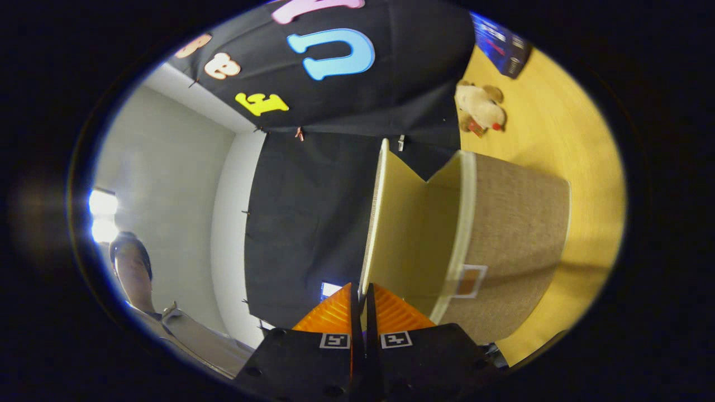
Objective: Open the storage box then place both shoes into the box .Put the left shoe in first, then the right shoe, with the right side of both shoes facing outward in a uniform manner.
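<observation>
1. While the view is rolled sideways, the gripper [362, 298] has its fingers drawn together on the thin edge of the storage box's lid [373, 223]; both fingers look pressed on it, with only a sliver between them.
2. Lid stands swung up, pale inner face turned toward the box opening. Likely held by the free edge because that gives the most leverage about the hinge.
3. Storage box [514, 240] sits on the yellow floor [564, 128], woven fabric wall facing out, a small label pocket [470, 281] on that wall near the rim.
4. Interior looks empty from this angle; the opening step is in hand and neither shoe is placed yet.
5. Plush toy [480, 109] lies on the floor well beyond the box, apart from it.
6. A person [134, 273] stands off to the side, by the white wall.
</observation>
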A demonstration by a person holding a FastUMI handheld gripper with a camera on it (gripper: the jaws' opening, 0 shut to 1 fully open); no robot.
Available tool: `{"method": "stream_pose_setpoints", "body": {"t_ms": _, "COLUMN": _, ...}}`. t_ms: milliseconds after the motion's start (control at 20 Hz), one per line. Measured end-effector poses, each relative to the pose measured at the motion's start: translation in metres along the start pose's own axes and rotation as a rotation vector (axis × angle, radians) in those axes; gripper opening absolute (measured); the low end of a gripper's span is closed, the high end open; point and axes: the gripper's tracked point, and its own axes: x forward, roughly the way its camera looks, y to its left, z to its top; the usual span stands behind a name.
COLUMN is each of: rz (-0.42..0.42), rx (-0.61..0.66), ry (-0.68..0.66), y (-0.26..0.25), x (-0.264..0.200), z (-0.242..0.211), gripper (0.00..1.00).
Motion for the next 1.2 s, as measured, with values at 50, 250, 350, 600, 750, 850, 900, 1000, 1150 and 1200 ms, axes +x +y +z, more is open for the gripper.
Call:
{"method": "stream_pose_setpoints", "body": {"t_ms": 50, "rz": -0.028, "rx": -0.043, "ry": 0.004, "y": 0.009, "x": 0.009, "z": 0.002, "gripper": 0.05}}
{"method": "stream_pose_setpoints", "body": {"t_ms": 250, "rz": -0.182, "rx": -0.185, "ry": 0.035, "y": 0.034, "x": 0.056, "z": 0.011, "gripper": 0.09}}
{"method": "stream_pose_setpoints", "body": {"t_ms": 350, "rz": -0.240, "rx": -0.206, "ry": 0.029, "y": 0.046, "x": 0.083, "z": 0.014, "gripper": 0.09}}
{"method": "stream_pose_setpoints", "body": {"t_ms": 600, "rz": -0.309, "rx": -0.250, "ry": 0.045, "y": 0.059, "x": 0.148, "z": 0.007, "gripper": 0.09}}
{"method": "stream_pose_setpoints", "body": {"t_ms": 750, "rz": -0.334, "rx": -0.277, "ry": 0.042, "y": 0.057, "x": 0.183, "z": 0.002, "gripper": 0.13}}
{"method": "stream_pose_setpoints", "body": {"t_ms": 850, "rz": -0.349, "rx": -0.304, "ry": 0.044, "y": 0.052, "x": 0.202, "z": 0.000, "gripper": 0.16}}
{"method": "stream_pose_setpoints", "body": {"t_ms": 900, "rz": -0.374, "rx": -0.316, "ry": 0.047, "y": 0.045, "x": 0.210, "z": 0.001, "gripper": 0.16}}
{"method": "stream_pose_setpoints", "body": {"t_ms": 1000, "rz": -0.405, "rx": -0.330, "ry": 0.063, "y": 0.032, "x": 0.218, "z": -0.002, "gripper": 0.26}}
{"method": "stream_pose_setpoints", "body": {"t_ms": 1150, "rz": -0.459, "rx": -0.362, "ry": 0.081, "y": 0.014, "x": 0.218, "z": -0.006, "gripper": 0.35}}
{"method": "stream_pose_setpoints", "body": {"t_ms": 1200, "rz": -0.468, "rx": -0.370, "ry": 0.082, "y": 0.011, "x": 0.218, "z": -0.004, "gripper": 0.49}}
